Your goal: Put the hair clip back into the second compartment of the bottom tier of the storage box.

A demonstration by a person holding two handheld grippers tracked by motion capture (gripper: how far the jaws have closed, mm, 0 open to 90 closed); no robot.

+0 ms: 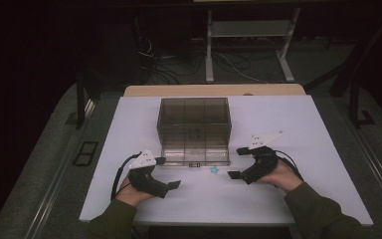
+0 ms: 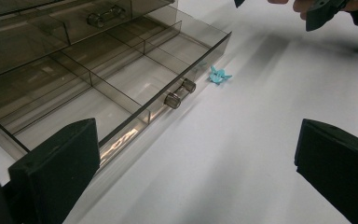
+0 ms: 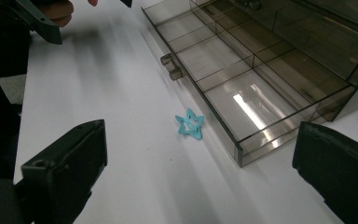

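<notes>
Approach step: both claws (image 1: 166, 173) (image 1: 238, 163) open, empty. Next, right claw grips small blue star-shaped clip (image 3: 189, 123) beside open smoky-plastic drawer (image 3: 242, 88).

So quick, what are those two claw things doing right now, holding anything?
Left gripper: open, fingers wide apart, holding nothing.
Right gripper: open, holding nothing; the blue star lies on the table ahead of it.

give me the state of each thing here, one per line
drawer: pulled out, compartments empty
box: upright on the table
star: flat on table, just outside the drawer front, not held
left claw: open, empty
right claw: open, empty
</notes>
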